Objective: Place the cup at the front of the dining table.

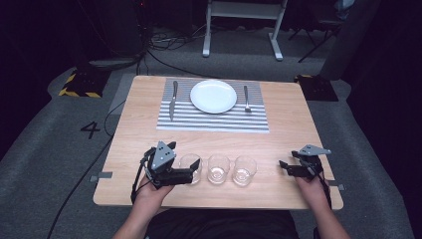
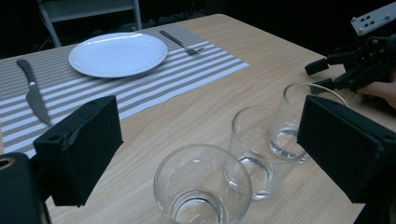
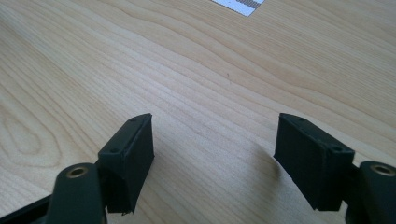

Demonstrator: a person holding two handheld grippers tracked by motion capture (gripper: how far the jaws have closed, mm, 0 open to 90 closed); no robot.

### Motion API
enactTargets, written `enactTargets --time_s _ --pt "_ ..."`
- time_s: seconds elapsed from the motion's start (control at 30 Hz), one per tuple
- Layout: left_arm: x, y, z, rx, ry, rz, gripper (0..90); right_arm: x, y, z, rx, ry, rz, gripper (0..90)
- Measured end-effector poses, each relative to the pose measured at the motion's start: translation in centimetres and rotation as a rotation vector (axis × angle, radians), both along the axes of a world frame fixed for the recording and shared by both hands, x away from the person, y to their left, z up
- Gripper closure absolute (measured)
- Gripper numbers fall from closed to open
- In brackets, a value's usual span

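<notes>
While the nearest glass stood at the left end of a row of three along the table's near edge, my left gripper sat right at it, jaws spread wide with nothing pinched; from the left gripper view the glass lay between and just ahead of the pads, untouched as far as I could tell. Its neighbours, the middle glass and the right glass, stood close beside it, almost touching. My right gripper rested well apart on the right, also open and empty over bare wood. Farther back, the striped mat already carried a plate, with a knife to its left and a fork to its right. I judged the setting mostly laid, with no glass yet by the plate: grasping, lifting and placing one all remained.
</notes>
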State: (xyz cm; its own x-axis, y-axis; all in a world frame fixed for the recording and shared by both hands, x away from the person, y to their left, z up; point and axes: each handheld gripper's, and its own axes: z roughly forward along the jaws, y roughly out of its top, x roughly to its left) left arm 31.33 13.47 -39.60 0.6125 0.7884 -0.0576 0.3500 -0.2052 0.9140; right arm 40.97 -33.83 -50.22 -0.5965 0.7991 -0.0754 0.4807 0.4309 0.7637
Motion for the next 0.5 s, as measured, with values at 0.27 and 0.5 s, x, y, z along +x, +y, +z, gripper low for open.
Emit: enactTargets --time_s 0.27,0.5 --pt "0.9 -0.6 -1.4 0.034 0.085 0.052 6.4 0.0 0.0 0.0 0.0 0.0 0.0 28.3" --pt "1.8 -1.0 -3.0 0.04 0.15 0.055 6.4 0.0 0.0 0.0 0.0 0.0 0.0 28.3"
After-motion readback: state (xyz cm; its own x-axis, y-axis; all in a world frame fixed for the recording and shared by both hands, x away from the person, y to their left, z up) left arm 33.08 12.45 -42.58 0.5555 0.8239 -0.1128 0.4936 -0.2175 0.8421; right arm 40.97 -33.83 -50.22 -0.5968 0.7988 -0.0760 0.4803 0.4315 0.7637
